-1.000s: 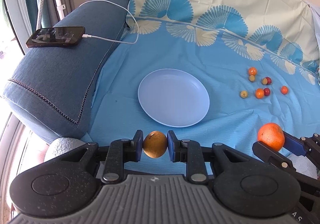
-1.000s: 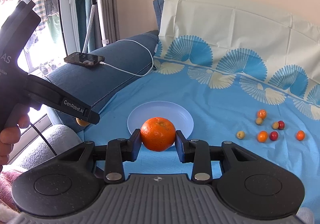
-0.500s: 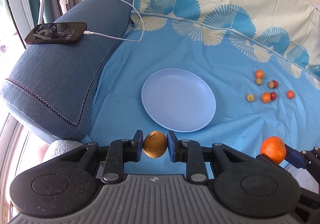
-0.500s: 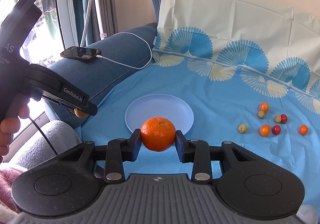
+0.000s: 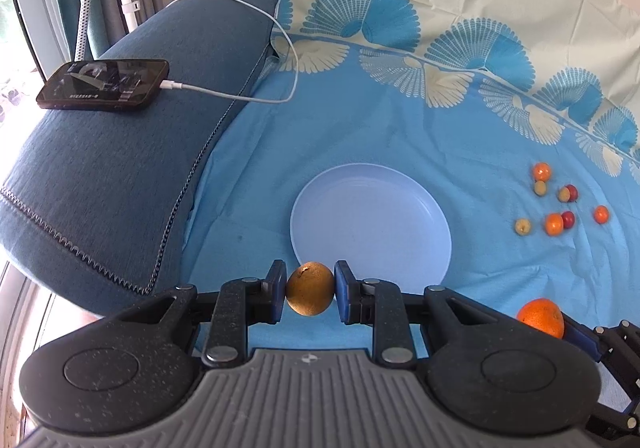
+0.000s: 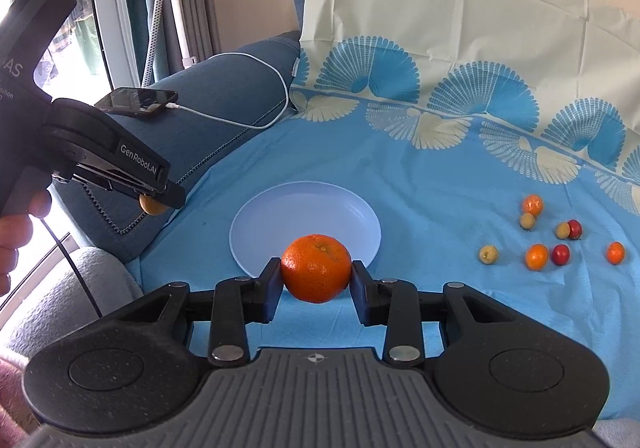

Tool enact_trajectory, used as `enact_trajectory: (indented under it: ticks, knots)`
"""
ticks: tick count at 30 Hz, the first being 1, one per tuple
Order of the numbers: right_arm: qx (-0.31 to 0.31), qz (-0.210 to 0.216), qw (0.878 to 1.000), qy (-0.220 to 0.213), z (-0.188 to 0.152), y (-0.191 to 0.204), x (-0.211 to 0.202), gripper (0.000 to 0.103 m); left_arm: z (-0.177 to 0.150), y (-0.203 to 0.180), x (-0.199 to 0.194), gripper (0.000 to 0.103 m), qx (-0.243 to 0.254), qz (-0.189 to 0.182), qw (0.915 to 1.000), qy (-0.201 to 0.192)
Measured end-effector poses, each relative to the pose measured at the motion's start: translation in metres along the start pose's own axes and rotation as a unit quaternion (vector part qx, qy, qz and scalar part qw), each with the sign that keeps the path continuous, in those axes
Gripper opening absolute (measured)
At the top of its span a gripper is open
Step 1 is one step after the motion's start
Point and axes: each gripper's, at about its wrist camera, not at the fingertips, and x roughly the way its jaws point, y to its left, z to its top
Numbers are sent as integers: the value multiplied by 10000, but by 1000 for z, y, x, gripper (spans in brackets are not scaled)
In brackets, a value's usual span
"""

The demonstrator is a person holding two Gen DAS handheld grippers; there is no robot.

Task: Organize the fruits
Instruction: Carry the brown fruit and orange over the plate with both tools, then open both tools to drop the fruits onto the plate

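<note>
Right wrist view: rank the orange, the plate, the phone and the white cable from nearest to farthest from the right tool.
1. Orange: clamped in the right tool.
2. Plate: just beyond it, on the blue cloth.
3. Phone and white cable: far left, on the sofa armrest; the cable plugs into the phone, so too close to call.

Both cameras ride on hand-held grippers and look forward and downward along their fingers over a blue fan-patterned cloth (image 5: 400, 135). The left view sits close above the round pale-blue plastic plate (image 5: 372, 219), at twelve o'clock. The right view sits farther back; both share the plate (image 6: 306, 226) and the black smartphone (image 6: 136, 99) at ten o'clock.
</note>
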Motion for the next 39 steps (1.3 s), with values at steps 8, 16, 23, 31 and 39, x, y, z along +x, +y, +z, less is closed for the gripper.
enact_trajectory:
  ticks: [8,16,23,31,39]
  knots:
    - [-31,-42,9998,177,16,-5,50,38,30,-8,42,28,57,61,10000,44]
    - [-180,-120,9986,482,22,-9,110,38,47,-18,101,28,171,117,9995,235]
    - [-294,-158,9957,869,18,-12,154,38,49,-22,149,28,371,332,9974,530]
    - [-422,-77,9948,920,25,-8,177,66,50,-18,148,102,585,362,9976,107]
    - [-54,-150,9983,563,40,-13,117,96,29,-1,75,103,363,383,9986,-97]
